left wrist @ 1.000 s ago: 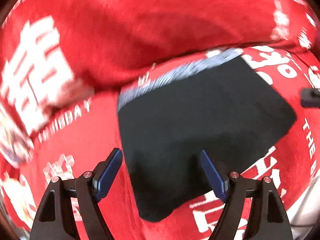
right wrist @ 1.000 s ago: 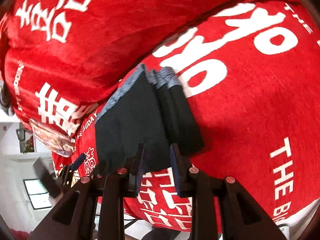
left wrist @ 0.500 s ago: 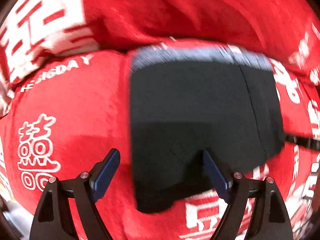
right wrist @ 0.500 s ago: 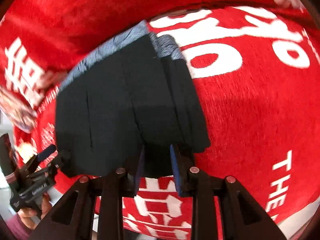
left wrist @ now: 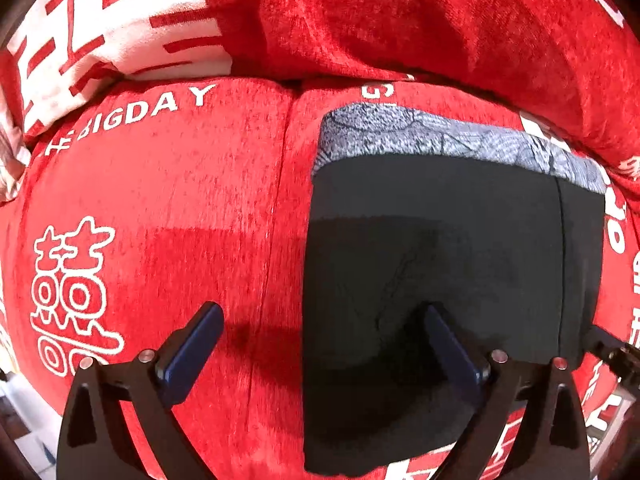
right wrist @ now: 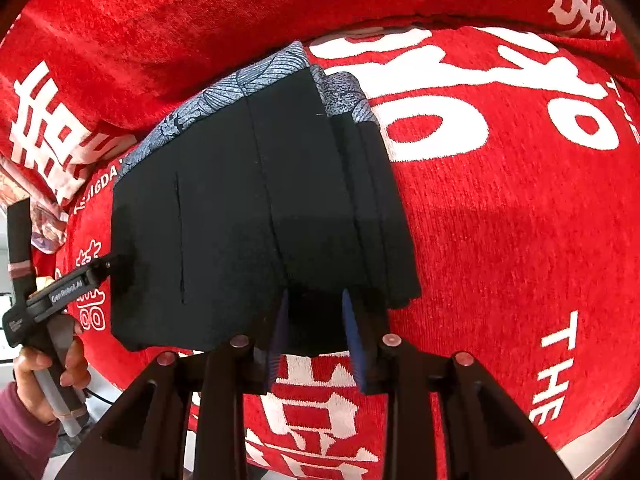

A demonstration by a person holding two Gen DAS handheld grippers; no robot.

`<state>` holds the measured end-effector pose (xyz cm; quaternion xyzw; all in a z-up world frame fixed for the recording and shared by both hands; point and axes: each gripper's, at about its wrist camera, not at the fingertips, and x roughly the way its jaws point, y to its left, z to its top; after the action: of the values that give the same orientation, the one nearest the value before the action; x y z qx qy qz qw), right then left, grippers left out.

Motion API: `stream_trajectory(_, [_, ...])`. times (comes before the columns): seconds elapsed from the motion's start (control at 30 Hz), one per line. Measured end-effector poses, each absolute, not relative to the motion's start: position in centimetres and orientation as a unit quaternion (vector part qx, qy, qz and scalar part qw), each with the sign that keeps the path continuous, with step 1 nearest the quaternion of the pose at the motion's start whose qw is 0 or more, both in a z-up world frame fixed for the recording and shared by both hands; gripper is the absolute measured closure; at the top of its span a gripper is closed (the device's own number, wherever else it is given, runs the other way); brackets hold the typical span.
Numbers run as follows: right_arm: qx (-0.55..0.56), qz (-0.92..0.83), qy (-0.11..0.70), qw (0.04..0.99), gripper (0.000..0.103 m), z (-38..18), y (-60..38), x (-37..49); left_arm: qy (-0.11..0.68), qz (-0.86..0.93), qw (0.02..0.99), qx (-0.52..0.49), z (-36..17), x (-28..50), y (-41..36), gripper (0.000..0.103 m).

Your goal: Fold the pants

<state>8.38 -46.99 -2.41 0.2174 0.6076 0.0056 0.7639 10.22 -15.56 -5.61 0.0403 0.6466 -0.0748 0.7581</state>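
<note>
Pants (left wrist: 440, 260) edge btwn opening left hand-held gripper (left wrist: 320, 344); right hand-held gripper (right wrist: 314, 336) narrow, opening.

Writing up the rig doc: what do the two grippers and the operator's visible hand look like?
Both grippers, left and right, have black angular frames, silver rivets and ribbed dark-blue pads. The left's side reads "GenRobot.AI" in white. The person's hand has a mauve sleeve; a thin cable trails below.

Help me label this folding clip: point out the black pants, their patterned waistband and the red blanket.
black pants (right wrist: 256, 216): right wrist view, middle of the folded top layer.
patterned waistband (left wrist: 440, 136): left wrist view, middle of the grey band.
red blanket (left wrist: 192, 216): left wrist view, bare stretch left of the pants.
</note>
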Motion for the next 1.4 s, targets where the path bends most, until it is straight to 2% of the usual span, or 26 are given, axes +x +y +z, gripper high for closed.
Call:
stream_trajectory(0.07, [0.221, 0.007, 0.609, 0.762, 0.067, -2.4, -47.0, 8.5, 0.639, -0.077, 0.762, 0.069, -5.0, 9.6, -16.0, 0.002])
stream_trajectory(0.33, [0.143, 0.018, 0.618, 0.773, 0.035, -2.1, -43.8, 9.6, 0.640, -0.076, 0.760, 0.084, -4.6, 9.2, -16.4, 0.003])
stream_trajectory(0.4, [0.114, 0.019, 0.621, 0.775, 0.032, -2.0, -42.8, 9.7, 0.641, -0.076, 0.759, 0.086, -4.6, 9.2, -16.4, 0.002])
stream_trajectory(1.17, [0.138, 0.001, 0.635, 0.760, 0.030, -2.1, -43.8, 9.0, 0.639, -0.069, 0.761, 0.094, -5.0, 9.2, -16.8, 0.001])
stream_trajectory(1.4, [0.143, 0.008, 0.640, 0.755, 0.025, -2.5, -43.7, 9.3, 0.643, -0.064, 0.758, 0.091, -5.1, 9.3, -16.7, 0.001])
